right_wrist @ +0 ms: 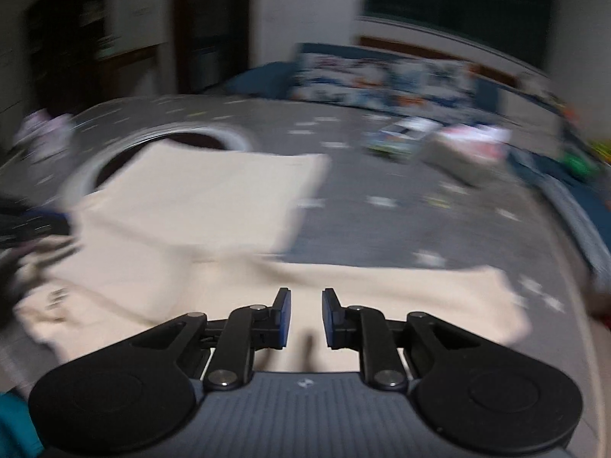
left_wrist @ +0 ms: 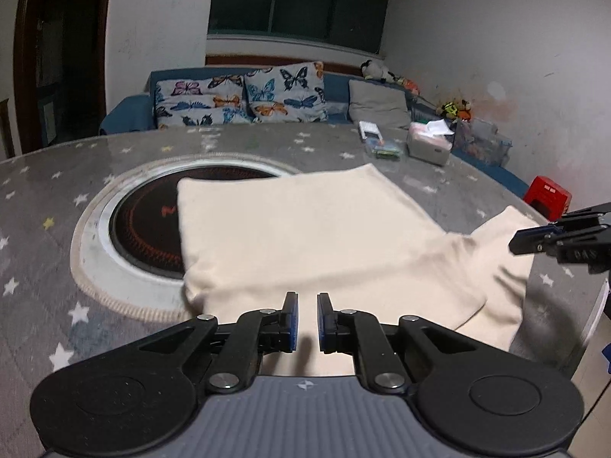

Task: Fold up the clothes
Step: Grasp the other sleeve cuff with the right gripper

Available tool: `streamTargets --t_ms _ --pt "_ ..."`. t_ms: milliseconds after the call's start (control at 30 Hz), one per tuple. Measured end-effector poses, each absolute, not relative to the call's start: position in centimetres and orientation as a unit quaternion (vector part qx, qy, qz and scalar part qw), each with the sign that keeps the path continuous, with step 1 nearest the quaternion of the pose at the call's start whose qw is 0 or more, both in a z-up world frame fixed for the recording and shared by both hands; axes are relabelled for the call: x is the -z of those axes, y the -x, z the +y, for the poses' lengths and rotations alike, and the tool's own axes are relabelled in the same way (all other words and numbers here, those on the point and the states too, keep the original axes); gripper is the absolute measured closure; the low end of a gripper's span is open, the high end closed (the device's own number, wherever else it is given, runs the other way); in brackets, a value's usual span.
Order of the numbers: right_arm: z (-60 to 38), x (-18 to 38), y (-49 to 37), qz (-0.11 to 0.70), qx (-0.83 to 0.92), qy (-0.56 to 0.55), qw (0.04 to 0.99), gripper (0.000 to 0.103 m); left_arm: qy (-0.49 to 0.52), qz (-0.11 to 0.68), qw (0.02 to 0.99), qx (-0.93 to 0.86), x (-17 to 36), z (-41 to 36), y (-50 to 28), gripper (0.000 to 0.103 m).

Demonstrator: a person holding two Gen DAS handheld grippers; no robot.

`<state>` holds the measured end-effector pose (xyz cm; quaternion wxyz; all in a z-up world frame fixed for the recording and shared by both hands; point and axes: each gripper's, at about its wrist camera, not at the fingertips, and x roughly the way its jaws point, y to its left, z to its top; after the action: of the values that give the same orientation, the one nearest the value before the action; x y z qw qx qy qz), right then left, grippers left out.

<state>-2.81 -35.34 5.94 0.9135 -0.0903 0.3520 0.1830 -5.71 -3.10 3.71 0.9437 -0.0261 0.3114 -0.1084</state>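
While the cloth (left_wrist: 305, 236) lies part-folded on the bench (left_wrist: 57, 267), half over the round inset, the left gripper (left_wrist: 307, 301) hangs above its near edge — jaws slightly apart, empty. Right view, blurred: right gripper (right_wrist: 306, 297) over the sleeve, jaws slightly apart, empty — best pinch the sleeve end squarely before folding inward.

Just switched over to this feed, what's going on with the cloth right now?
A person with a gripper in each hand is folding a cream garment on a grey star-patterned table. One part already lies folded over, partly covering the round cooker set into the table. The left gripper and right gripper both sit just above the near edge, jaws slightly apart with nothing between them. The right wrist view is blurred.
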Motion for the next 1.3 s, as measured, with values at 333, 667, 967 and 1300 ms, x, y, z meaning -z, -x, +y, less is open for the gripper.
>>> streamTargets --t_ms 333,667,967,1300 --pt "-46.7 -4.3 -0.9 0.363 -0.006 -0.012 0.932 0.072 0.01 0.31 0.939 0.148 -4.7 -6.7 4.9 0.083" --pt "-48.8 -1.6 -2.6 0.365 0.016 -0.067 0.928 0.082 -0.016 0.325 0.927 0.186 -4.0 -10.8 4.1 0.076" --pt "-48.3 -4.9 -1.1 0.309 -0.014 -0.079 0.948 0.096 -0.023 0.341 0.914 0.219 -2.7 -13.6 3.3 0.076" --pt "-44.2 -11.2 1.5 0.239 -0.087 -0.043 0.966 0.099 -0.015 0.341 0.912 0.228 -1.8 -15.0 2.9 0.072"
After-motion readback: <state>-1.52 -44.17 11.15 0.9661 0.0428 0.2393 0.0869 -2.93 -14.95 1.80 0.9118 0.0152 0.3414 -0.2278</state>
